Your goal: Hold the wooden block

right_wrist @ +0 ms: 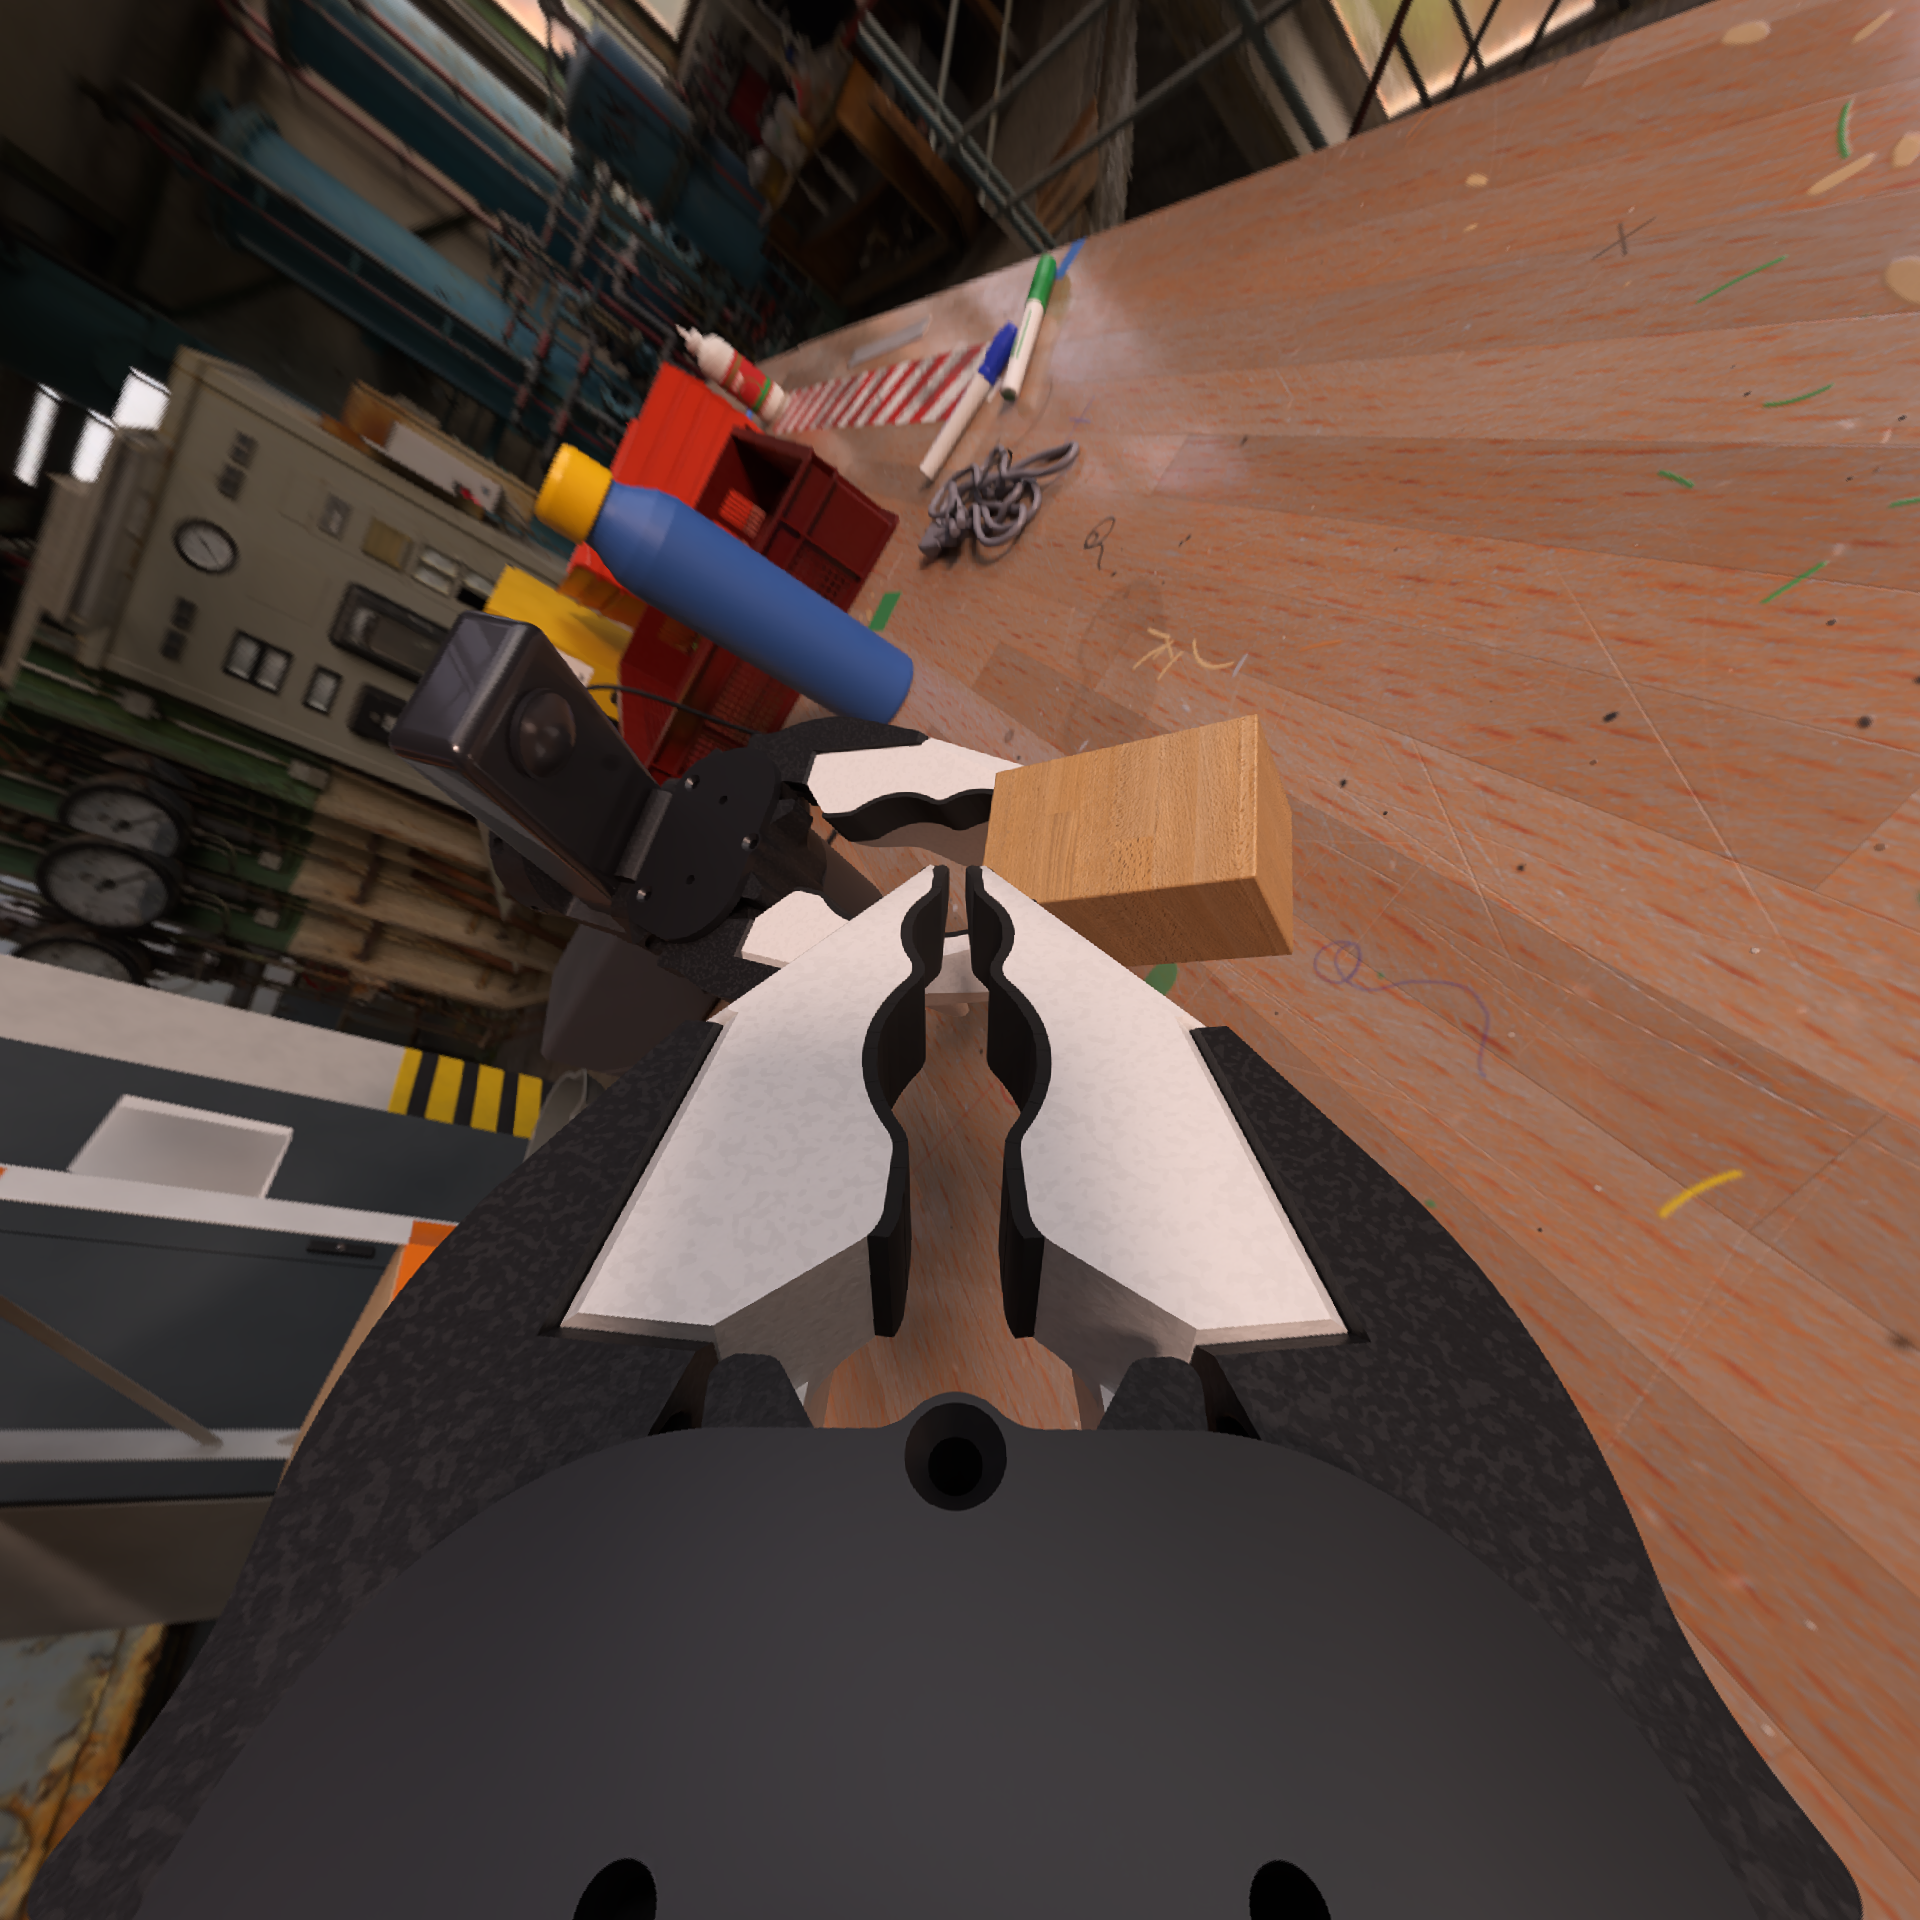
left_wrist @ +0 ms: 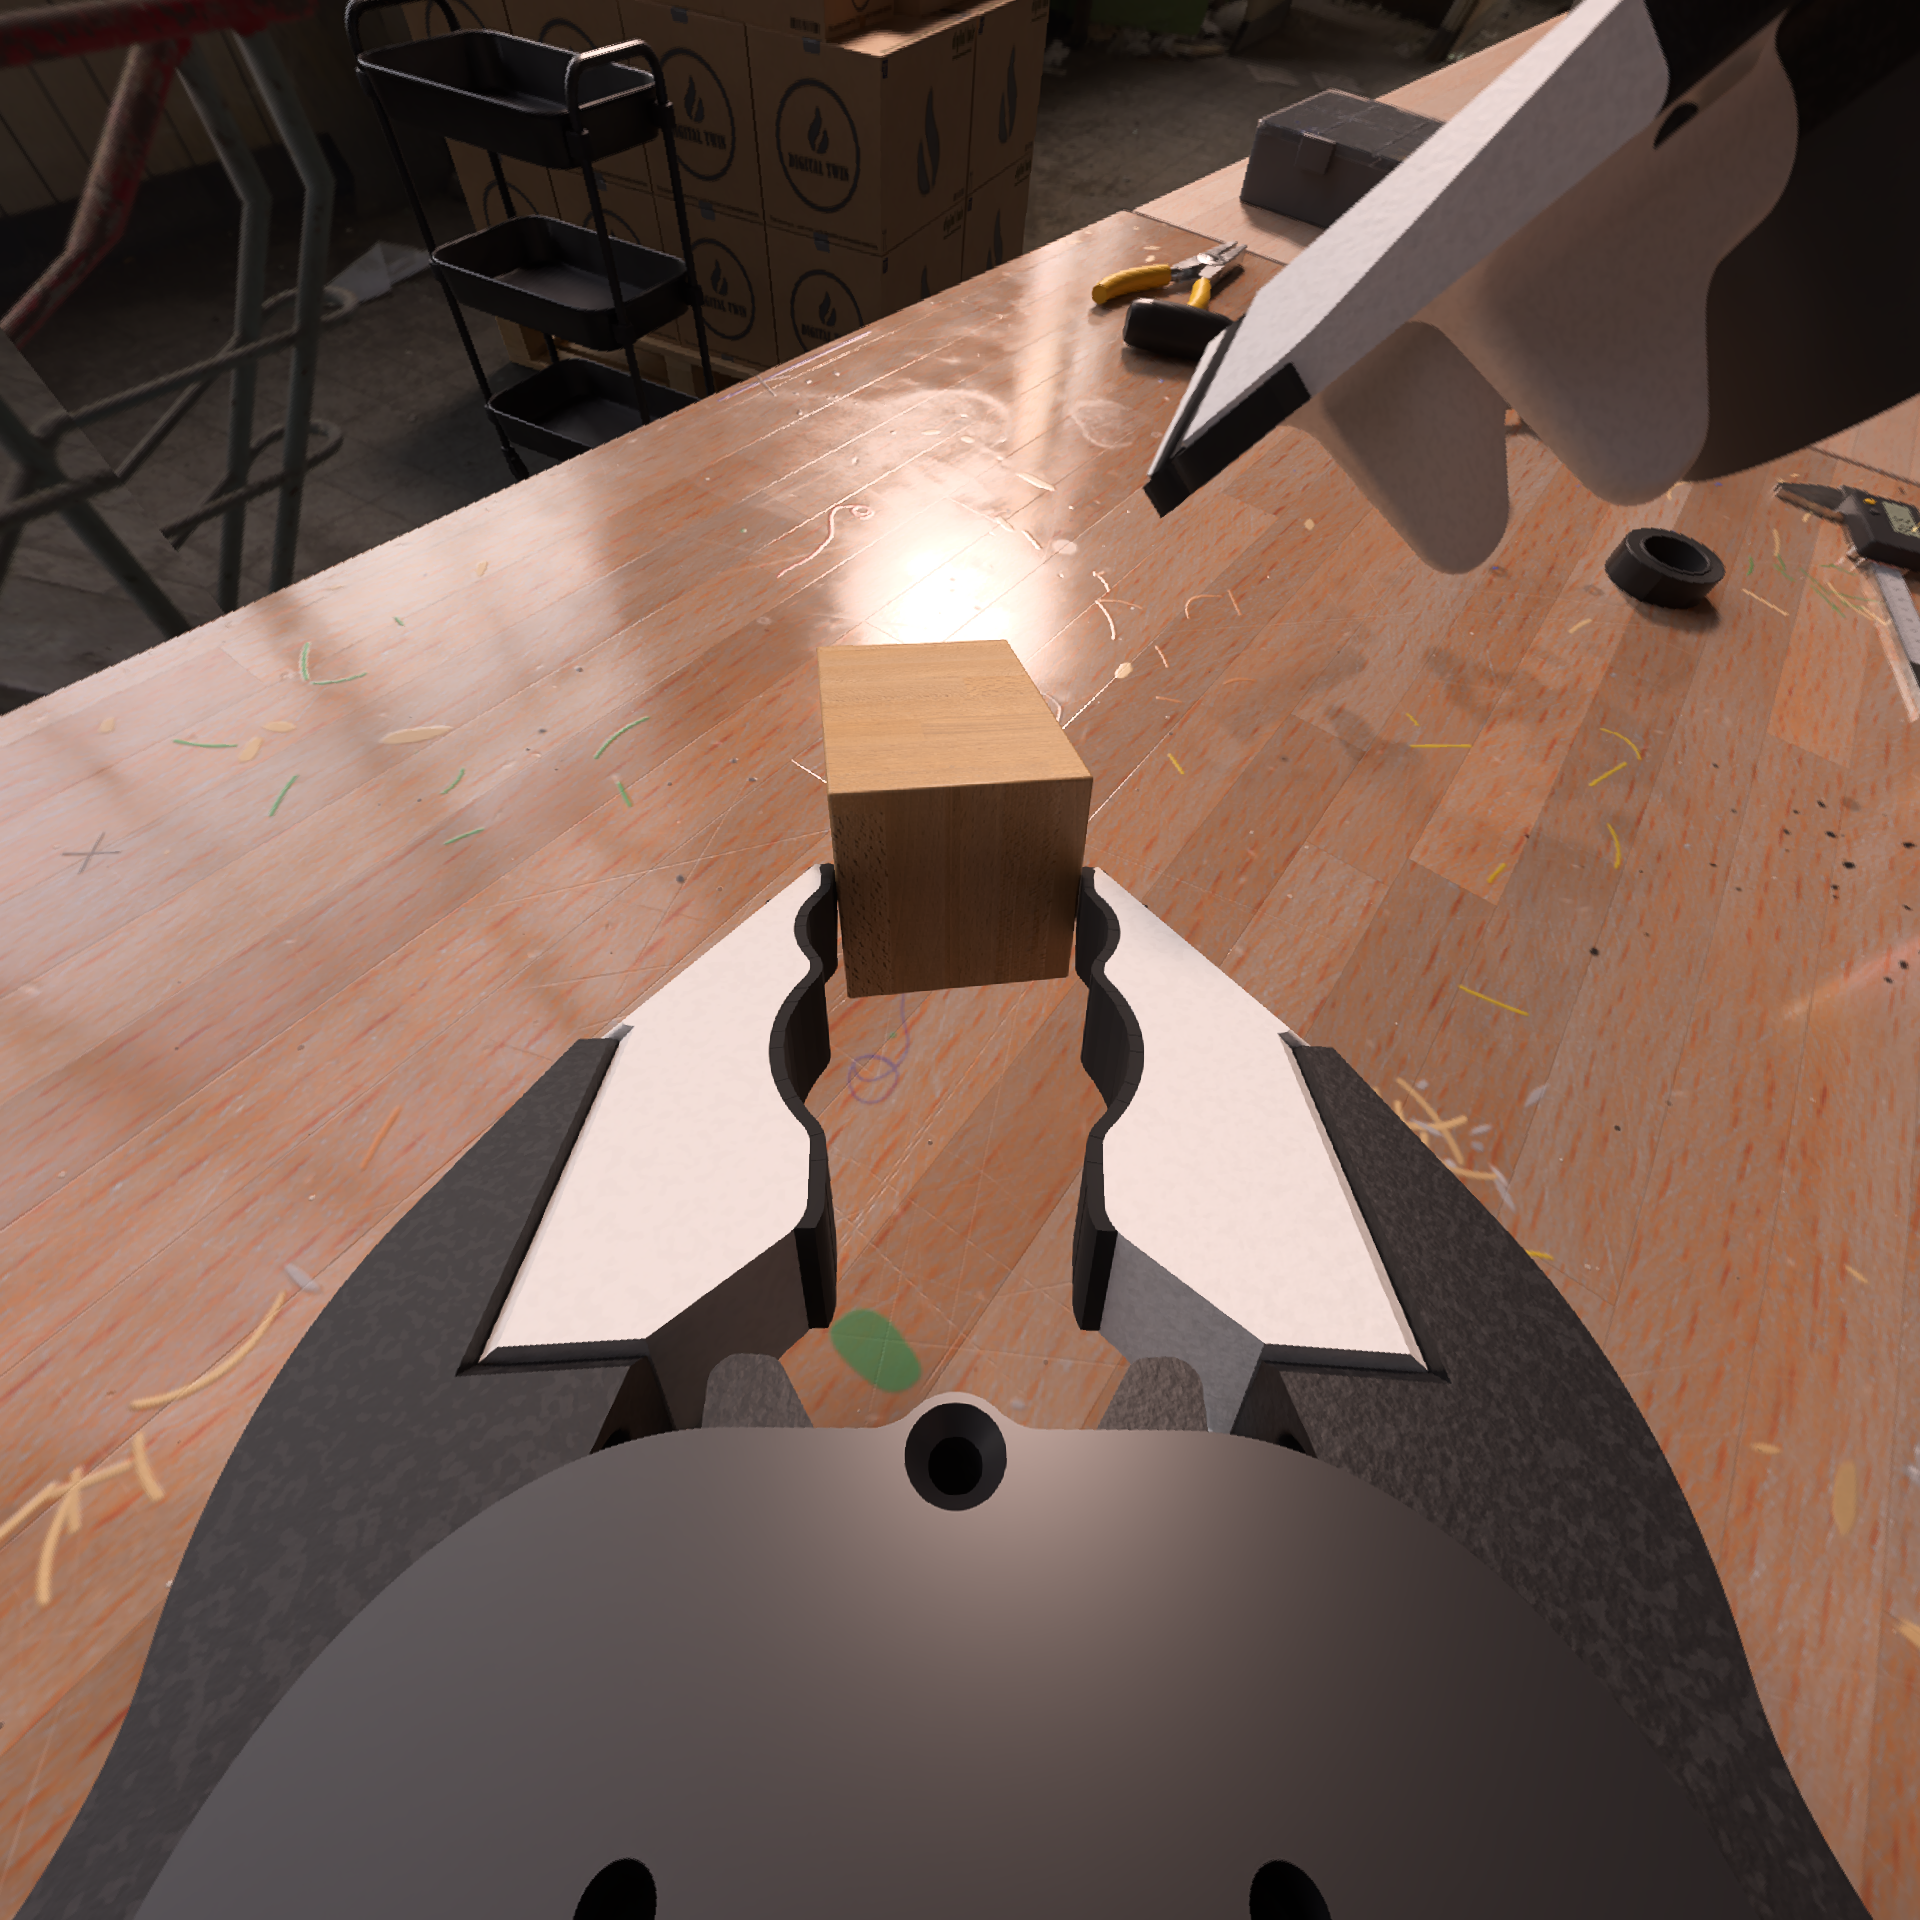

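The wooden block is a light brown oblong held end-on between my left gripper's fingertips, a little above the wooden workbench. The left gripper is shut on the block's near end. In the right wrist view the block sticks out sideways from the left gripper's upper finger. My right gripper is shut and empty, its tips just short of the block's near corner. It also shows in the left wrist view, up and to the right of the block.
Yellow-handled pliers, a grey case, a black ring and a caliper lie far right. A black trolley stands beyond the bench edge. A blue bottle, red crate, markers and cable bundle lie beyond the block.
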